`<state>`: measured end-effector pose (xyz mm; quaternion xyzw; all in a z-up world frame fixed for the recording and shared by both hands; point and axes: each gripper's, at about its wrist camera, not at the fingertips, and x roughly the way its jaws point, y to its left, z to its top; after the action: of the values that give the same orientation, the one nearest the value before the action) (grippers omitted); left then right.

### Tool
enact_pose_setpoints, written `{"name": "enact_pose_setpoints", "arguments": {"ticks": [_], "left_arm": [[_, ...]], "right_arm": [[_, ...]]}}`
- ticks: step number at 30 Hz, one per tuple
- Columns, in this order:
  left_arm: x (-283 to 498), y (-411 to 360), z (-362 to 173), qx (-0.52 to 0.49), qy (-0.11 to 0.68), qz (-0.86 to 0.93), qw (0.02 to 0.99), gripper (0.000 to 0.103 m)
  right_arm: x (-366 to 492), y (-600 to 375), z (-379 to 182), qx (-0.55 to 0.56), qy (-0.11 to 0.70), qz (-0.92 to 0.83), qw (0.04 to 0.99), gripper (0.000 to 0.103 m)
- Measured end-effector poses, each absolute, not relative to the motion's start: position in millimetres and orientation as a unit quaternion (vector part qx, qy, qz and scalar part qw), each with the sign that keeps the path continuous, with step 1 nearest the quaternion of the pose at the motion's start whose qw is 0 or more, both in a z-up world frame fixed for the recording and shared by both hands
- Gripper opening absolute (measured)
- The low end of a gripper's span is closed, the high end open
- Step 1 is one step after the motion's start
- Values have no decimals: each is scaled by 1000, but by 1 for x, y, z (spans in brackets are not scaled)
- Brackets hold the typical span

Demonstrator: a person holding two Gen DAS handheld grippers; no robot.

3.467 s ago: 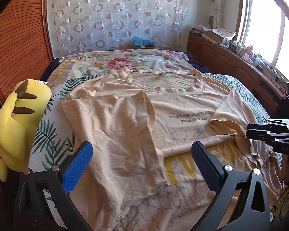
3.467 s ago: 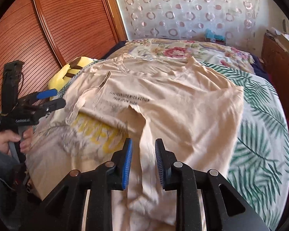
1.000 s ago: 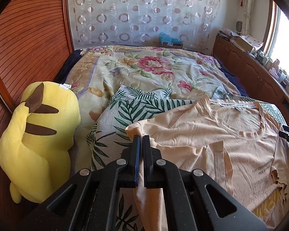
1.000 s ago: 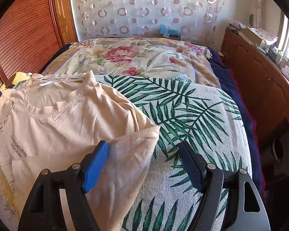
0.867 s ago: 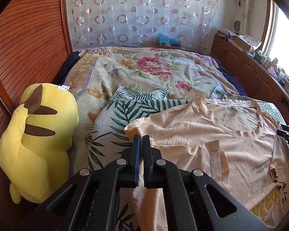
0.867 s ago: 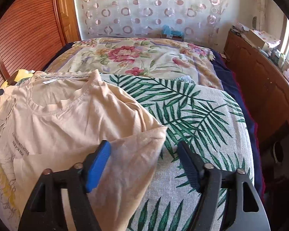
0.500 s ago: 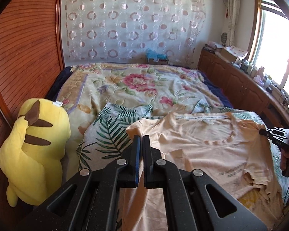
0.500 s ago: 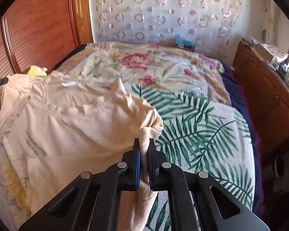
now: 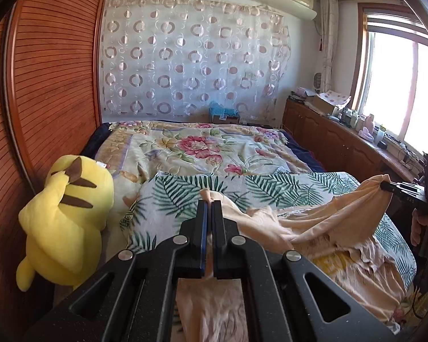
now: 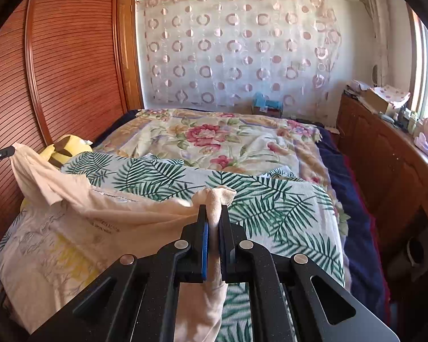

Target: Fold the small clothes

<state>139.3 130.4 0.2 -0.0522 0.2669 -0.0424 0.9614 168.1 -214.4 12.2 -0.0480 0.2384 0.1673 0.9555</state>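
A beige T-shirt (image 9: 322, 228) with yellow print lies partly lifted over the palm-leaf blanket (image 9: 185, 191) on the bed. My left gripper (image 9: 210, 203) is shut on one top corner of the shirt, a fold of cloth poking out between its pads. My right gripper (image 10: 213, 209) is shut on the other top corner of the T-shirt (image 10: 71, 222). In the left wrist view the right gripper (image 9: 385, 186) holds its corner up at the far right, the cloth sagging between the two. The left gripper's tip (image 10: 2, 154) shows at the left edge of the right wrist view.
A yellow plush toy (image 9: 68, 216) lies by the slatted wooden wall (image 9: 42, 99) on the left. A floral quilt (image 9: 202, 148) covers the far half of the bed. A wooden cabinet (image 10: 385, 156) with clutter runs under the window on the right.
The right gripper closed on the shirt's corner. Both grippers rose and pulled back towards the bed's near end, lifting the shirt's top edge off the palm-leaf blanket.
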Motion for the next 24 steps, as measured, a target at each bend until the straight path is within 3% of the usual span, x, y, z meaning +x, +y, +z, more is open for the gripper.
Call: {"name": "enact_pose_setpoints", "arguments": {"ticks": [15, 24], "left_arm": [[10, 138, -7, -63, 232, -35, 970, 3], [-46, 150, -25, -78, 255, -31, 963, 3]], "right_arm": [[50, -241, -8, -28, 197, 174, 964, 6], [-41, -275, -35, -34, 233, 181, 955, 6]]}}
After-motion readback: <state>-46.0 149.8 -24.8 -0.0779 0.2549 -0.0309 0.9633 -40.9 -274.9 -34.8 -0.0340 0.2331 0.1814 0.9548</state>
